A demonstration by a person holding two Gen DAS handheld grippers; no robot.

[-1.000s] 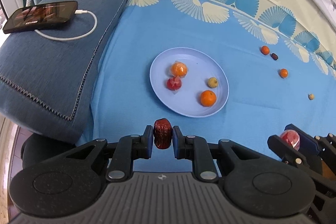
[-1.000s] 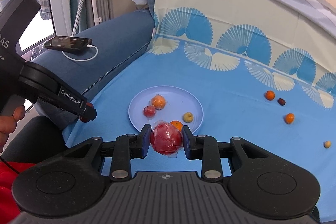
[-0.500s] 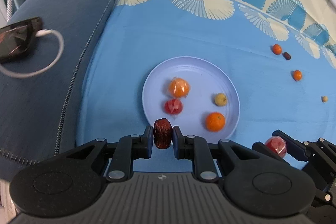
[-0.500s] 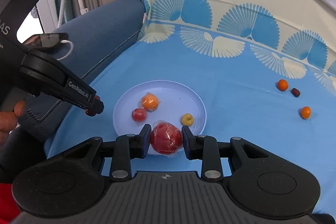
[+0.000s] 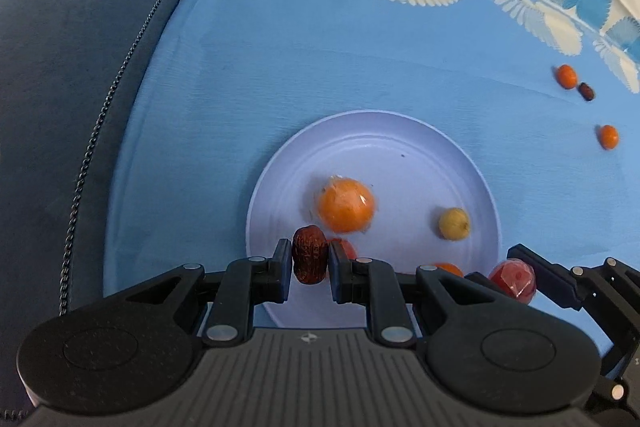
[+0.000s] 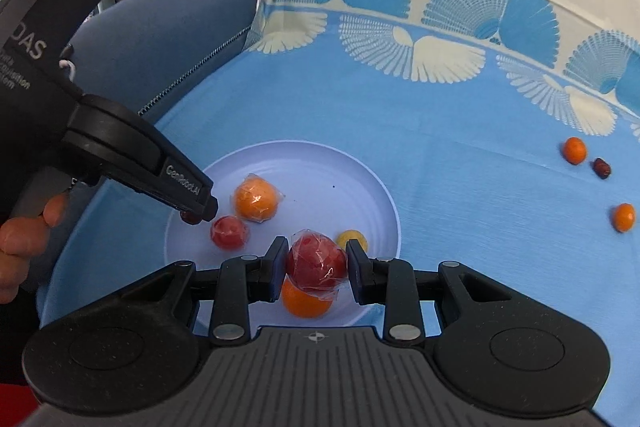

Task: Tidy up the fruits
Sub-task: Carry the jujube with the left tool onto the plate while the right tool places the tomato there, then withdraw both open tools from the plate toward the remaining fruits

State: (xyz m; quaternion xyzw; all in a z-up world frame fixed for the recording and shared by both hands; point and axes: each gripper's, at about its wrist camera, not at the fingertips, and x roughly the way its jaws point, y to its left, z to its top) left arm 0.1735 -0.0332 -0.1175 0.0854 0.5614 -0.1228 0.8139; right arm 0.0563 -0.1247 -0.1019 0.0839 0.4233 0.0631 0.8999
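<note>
Right, L gripper (image 5: 310, 261) is clamped tight on a wrinkled red date (image 5: 309, 254), jaws nearly together w/ pads on its flanks. R gripper (image 6: 317, 263) is closed on a plastic-wrapped red fruit (image 6: 316, 259), jaws a bit wider since it's rounder. Both hang over the near part of the pale blue plate (image 5: 460, 163).

On the plate: a wrapped orange (image 5: 346, 205), a small yellow fruit (image 5: 453, 223), a small wrapped red fruit (image 6: 229, 231) and an unwrapped orange (image 6: 306, 301) right under my R load. Out on the blue cloth (image 5: 320, 67), well apart from the plate, two small oranges and one more date wait.

Step in hand, I'd say: set both down on the plate. To do it well I'd go low before letting go, pick bare plate, not on top of the orange below R, and open slowly so nothing rolls off the rim.

Date's long axis runs up-down in the L view, along the fingers, one end poking past the tips toward the plate. It'll prob. tip onto its side once freed. Wrapped fruit is near round, no clear axis.
</note>
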